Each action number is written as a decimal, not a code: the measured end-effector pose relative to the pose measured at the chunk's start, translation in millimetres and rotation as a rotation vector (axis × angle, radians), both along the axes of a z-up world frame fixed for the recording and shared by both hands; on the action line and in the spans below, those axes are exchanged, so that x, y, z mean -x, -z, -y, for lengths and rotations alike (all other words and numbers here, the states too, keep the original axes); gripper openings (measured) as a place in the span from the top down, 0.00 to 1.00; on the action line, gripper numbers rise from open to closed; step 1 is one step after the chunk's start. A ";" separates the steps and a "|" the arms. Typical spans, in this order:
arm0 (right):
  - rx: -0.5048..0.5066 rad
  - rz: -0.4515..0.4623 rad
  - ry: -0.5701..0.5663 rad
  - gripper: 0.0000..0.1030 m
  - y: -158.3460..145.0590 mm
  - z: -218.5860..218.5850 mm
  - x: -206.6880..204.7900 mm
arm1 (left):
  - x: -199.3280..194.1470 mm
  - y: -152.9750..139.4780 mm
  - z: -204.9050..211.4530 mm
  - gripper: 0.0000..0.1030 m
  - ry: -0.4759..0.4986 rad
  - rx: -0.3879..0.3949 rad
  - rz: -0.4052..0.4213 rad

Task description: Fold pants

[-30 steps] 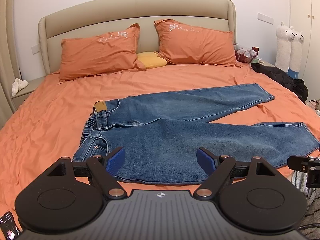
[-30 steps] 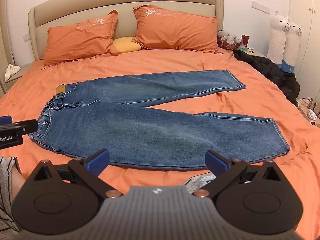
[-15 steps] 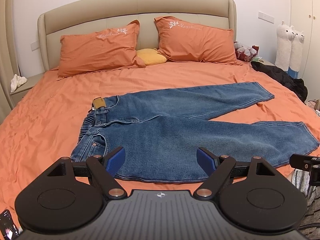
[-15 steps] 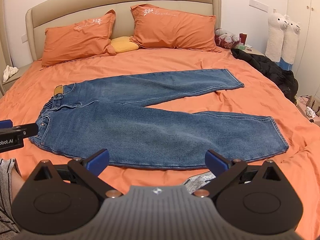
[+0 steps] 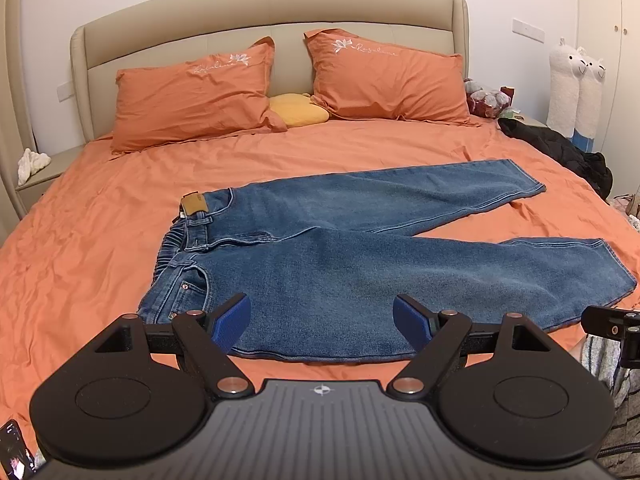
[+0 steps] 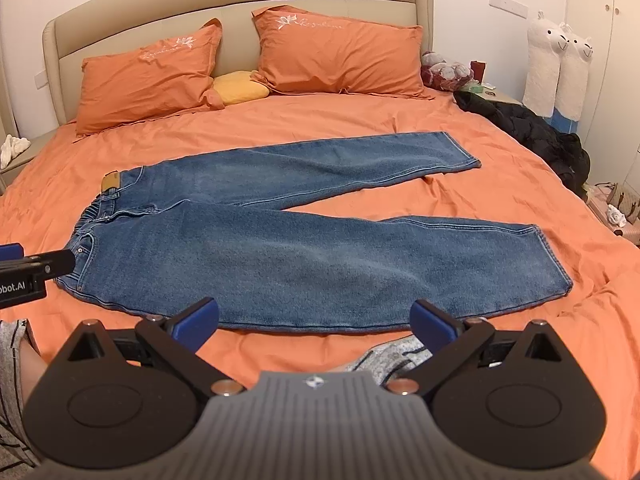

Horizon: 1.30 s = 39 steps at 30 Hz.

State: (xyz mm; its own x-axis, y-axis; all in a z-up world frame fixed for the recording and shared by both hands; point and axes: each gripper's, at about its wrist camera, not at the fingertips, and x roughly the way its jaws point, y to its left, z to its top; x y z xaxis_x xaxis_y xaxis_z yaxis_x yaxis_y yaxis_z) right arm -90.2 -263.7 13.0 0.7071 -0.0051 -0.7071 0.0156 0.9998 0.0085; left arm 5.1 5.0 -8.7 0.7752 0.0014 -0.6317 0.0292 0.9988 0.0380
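Both grippers, left and right, hover spread wide; the jeans look heavy, limp: best pinched at hem and waistband.

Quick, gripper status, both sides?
Left gripper: open, holding nothing, above the jeans.
Right gripper: open, holding nothing.
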 end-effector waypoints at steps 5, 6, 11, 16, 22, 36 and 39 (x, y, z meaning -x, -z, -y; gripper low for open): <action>-0.004 0.000 0.017 0.05 -0.7 3.4 0.6 | 1.6 2.1 3.8 0.08 0.008 -0.004 -0.001; -0.004 0.002 0.019 0.05 -0.9 4.4 1.3 | 2.0 2.2 4.8 0.08 0.009 -0.005 -0.001; -0.001 0.005 0.031 0.05 -3.2 6.0 4.2 | 3.8 1.4 6.5 0.08 0.016 -0.002 0.002; 0.002 0.012 0.047 0.05 -5.3 8.9 8.9 | 3.6 -1.2 7.1 0.08 0.024 -0.001 -0.001; 0.002 0.017 0.064 0.05 -7.1 15.0 11.7 | 5.7 -3.0 8.8 0.08 0.028 0.001 0.001; 0.000 0.024 0.078 0.05 -7.3 19.8 13.5 | 6.2 -4.2 10.2 0.08 0.029 0.000 -0.001; 0.004 0.027 0.075 0.05 -6.7 19.4 14.2 | 6.3 -3.9 10.2 0.08 0.031 -0.001 -0.001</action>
